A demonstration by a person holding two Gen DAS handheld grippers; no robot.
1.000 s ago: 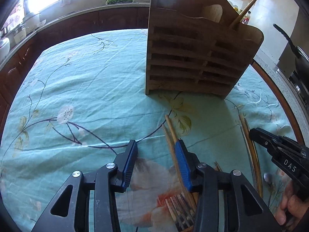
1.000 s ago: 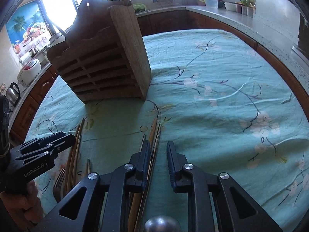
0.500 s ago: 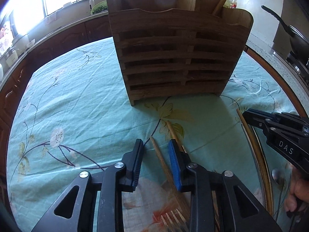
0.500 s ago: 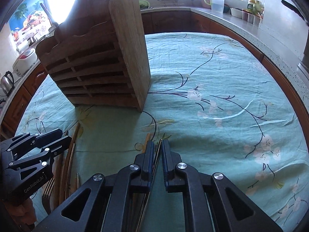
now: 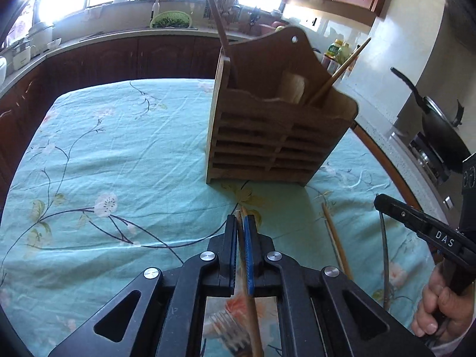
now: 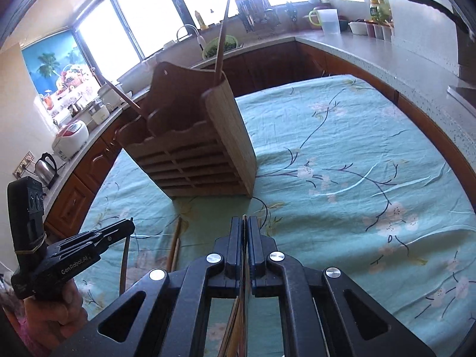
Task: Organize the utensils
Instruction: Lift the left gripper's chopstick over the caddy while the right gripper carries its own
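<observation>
Gripping chopsticks, both grippers stand before the wooden holder (image 5: 276,136) mid-table — left gripper (image 5: 241,232) clamped on a wooden pair (image 5: 248,282), right gripper (image 6: 244,232) on a thin one (image 6: 244,267). Long overhanging tails could swing and clip the holder's front wall — or twist loose.

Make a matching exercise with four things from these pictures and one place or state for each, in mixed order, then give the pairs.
Things:
1. left tool
2. wooden utensil holder
3. frying pan
4. fork

Places or states:
A. on the stove at the right
B. lying under the left tool
C. shut on a wooden chopstick
D. standing on the floral tablecloth

Pairs: 1-C, 2-D, 3-A, 4-B
</observation>
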